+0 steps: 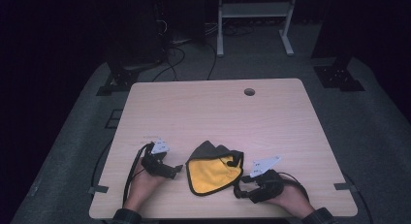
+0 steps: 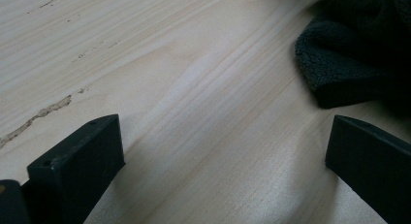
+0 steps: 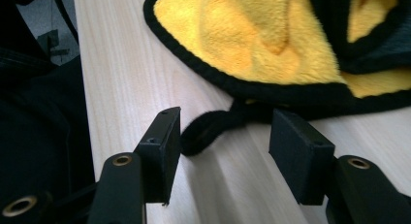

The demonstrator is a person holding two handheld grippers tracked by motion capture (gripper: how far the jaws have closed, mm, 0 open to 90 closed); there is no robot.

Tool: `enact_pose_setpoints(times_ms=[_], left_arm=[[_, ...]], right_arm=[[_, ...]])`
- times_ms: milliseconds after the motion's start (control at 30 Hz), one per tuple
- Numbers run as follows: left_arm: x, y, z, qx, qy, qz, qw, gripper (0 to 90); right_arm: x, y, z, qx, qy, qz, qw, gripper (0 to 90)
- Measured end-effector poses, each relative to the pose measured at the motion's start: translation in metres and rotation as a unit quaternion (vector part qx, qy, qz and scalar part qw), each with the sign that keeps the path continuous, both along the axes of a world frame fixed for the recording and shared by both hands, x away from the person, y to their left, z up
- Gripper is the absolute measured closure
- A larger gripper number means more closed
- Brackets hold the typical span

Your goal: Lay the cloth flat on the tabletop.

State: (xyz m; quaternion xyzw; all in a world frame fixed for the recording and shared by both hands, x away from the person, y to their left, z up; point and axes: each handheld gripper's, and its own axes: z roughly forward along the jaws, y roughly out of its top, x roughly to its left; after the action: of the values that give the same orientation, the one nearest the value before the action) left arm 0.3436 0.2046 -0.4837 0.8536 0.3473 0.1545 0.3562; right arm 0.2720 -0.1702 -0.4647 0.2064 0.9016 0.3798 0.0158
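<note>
A crumpled cloth (image 1: 213,173), yellow fleece with black trim and a dark grey back, lies on the near middle of the wooden table (image 1: 218,112). My left gripper (image 1: 177,170) rests just left of it, open, with bare wood between its jaws (image 2: 225,136); the cloth's grey edge (image 2: 339,64) sits beyond the right jaw. My right gripper (image 1: 238,187) lies at the cloth's near right corner. Its jaws (image 3: 228,127) stand open around a black loop (image 3: 208,129) at the cloth's hem, without pressing on it. The yellow side (image 3: 271,40) spreads beyond.
A round cable hole (image 1: 249,91) sits near the table's far edge. Behind the table stand a white metal frame (image 1: 254,10) and black stand feet (image 1: 339,76), with cables on the grey floor. The table's near edge runs close behind both hands.
</note>
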Motion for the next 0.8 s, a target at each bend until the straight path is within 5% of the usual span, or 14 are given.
enact_pose_setpoints(times_ms=[167, 267, 367, 567, 800], left_arm=[[0.000, 0.000, 0.000, 0.003, 0.001, -0.002, 1.0000, 0.0], [0.000, 0.000, 0.000, 0.002, 0.001, -0.001, 1.0000, 0.0], [0.000, 0.000, 0.000, 0.000, 0.001, 0.001, 1.0000, 0.0], [0.000, 0.000, 0.000, 0.000, 0.000, 0.000, 1.0000, 0.0], [0.000, 0.000, 0.000, 0.000, 0.000, 0.000, 1.0000, 0.0]], right_arm=[[-0.005, 0.011, -0.005, -0.025, -0.010, 0.010, 0.9996, 48.4], [-0.008, 0.012, -0.006, -0.042, -0.037, 0.005, 0.9984, 65.6], [-0.005, 0.008, -0.004, -0.049, -0.036, -0.009, 0.9981, 81.9], [0.005, -0.009, 0.004, -0.039, -0.045, -0.046, 0.9972, 84.2], [0.019, -0.039, 0.017, -0.014, -0.068, -0.106, 0.9920, 84.2]])
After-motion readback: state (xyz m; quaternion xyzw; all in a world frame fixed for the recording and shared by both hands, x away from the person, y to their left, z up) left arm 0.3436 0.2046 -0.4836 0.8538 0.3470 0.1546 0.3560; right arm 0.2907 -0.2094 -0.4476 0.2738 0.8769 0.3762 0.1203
